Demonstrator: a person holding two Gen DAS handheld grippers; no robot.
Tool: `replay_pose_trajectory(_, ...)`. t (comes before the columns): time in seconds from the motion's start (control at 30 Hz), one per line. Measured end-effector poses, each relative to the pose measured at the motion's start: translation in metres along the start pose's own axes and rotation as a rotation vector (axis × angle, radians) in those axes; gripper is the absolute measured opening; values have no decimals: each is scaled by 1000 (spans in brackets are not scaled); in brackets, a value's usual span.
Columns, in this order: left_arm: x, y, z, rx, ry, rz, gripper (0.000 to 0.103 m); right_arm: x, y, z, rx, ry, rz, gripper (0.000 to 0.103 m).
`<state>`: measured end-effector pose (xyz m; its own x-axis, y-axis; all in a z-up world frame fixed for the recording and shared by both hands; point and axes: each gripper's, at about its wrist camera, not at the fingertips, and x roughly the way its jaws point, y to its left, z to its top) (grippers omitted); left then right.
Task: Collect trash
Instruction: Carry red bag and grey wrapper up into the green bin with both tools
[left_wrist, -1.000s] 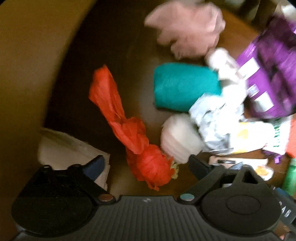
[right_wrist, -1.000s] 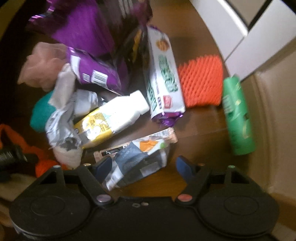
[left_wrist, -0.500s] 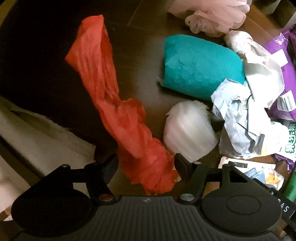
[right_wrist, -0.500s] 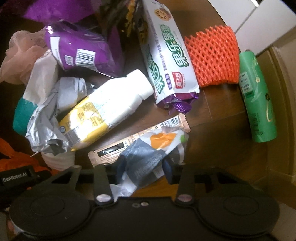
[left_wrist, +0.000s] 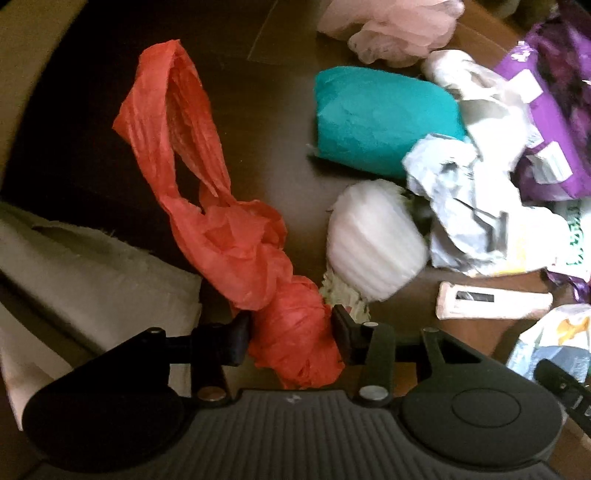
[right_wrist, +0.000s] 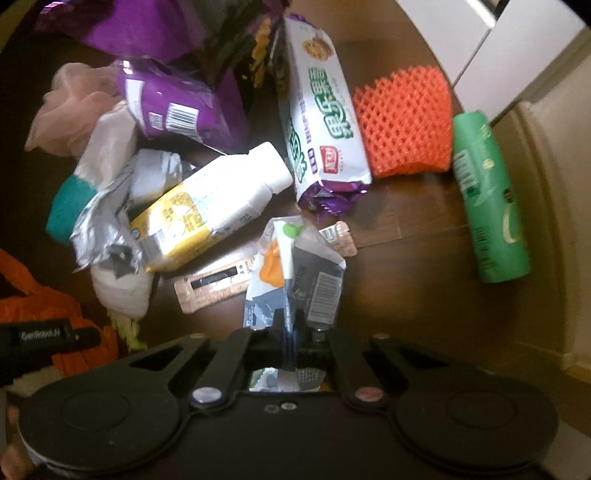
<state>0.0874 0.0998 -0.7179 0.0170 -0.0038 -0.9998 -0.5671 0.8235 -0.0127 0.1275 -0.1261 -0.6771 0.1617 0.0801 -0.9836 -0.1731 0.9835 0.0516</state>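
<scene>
My left gripper (left_wrist: 290, 334) is shut on the knotted end of a red plastic bag (left_wrist: 221, 236) that lies on the dark wooden floor (left_wrist: 92, 92). My right gripper (right_wrist: 291, 338) is shut on a crumpled grey and orange snack wrapper (right_wrist: 295, 273), pinched upright between the jaws. The red bag and my left gripper also show at the left edge of the right wrist view (right_wrist: 33, 295).
Trash lies in a pile: a teal bundle (left_wrist: 380, 118), white foam ball (left_wrist: 373, 247), crumpled grey foil (left_wrist: 465, 199), pink mesh (left_wrist: 391, 26), purple bags (right_wrist: 177, 107), white bottle (right_wrist: 210, 214), biscuit pack (right_wrist: 321, 122), orange foam net (right_wrist: 406, 122), green bottle (right_wrist: 487, 199), flat pink sachet (right_wrist: 214, 284). A grey cloth (left_wrist: 74, 277) lies at left.
Both grippers have closed: the left on the red bag's knot, the right on the snack wrapper, which now stands up between its jaws.
</scene>
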Motion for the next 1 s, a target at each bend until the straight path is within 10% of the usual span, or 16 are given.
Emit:
replay_pose_trajectory(0.5, -140, -33, -10, 64, -182, -189, 44, -154, 10, 55, -160, -253, 79, 2)
replay_pose_trajectory(1.0, -330, -67, 104, 160, -511, -289, 44, -316, 43, 196, -248, -697, 177, 2)
